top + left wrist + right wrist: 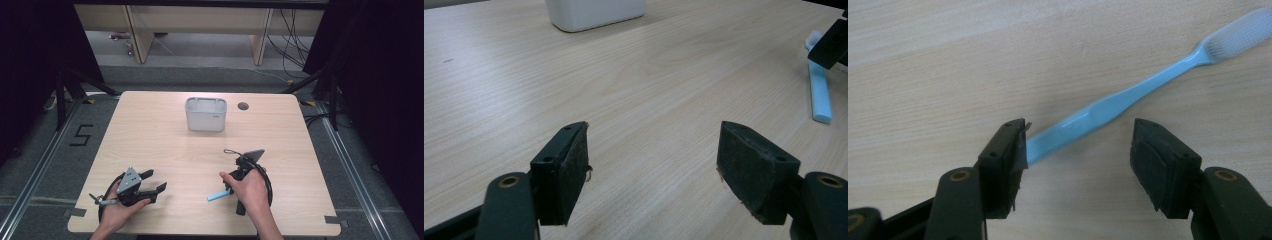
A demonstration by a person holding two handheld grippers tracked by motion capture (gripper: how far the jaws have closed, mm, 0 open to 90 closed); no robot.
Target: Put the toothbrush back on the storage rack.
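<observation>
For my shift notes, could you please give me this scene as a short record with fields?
Surface: wooden table
Work item: blue toothbrush, lying flat
Container: grey bin, upright, at the far middle of the table
Right hand-held gripper: open, jaws either side of the toothbrush handle end, not clamped
Left hand-held gripper: open, nothing between its jaws

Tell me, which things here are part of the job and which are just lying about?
In the job:
- toothbrush, lying flat on the table
- right claw, open around its handle

Lying about:
- white bin, farther back
- left claw, open, nothing between its pads
</observation>
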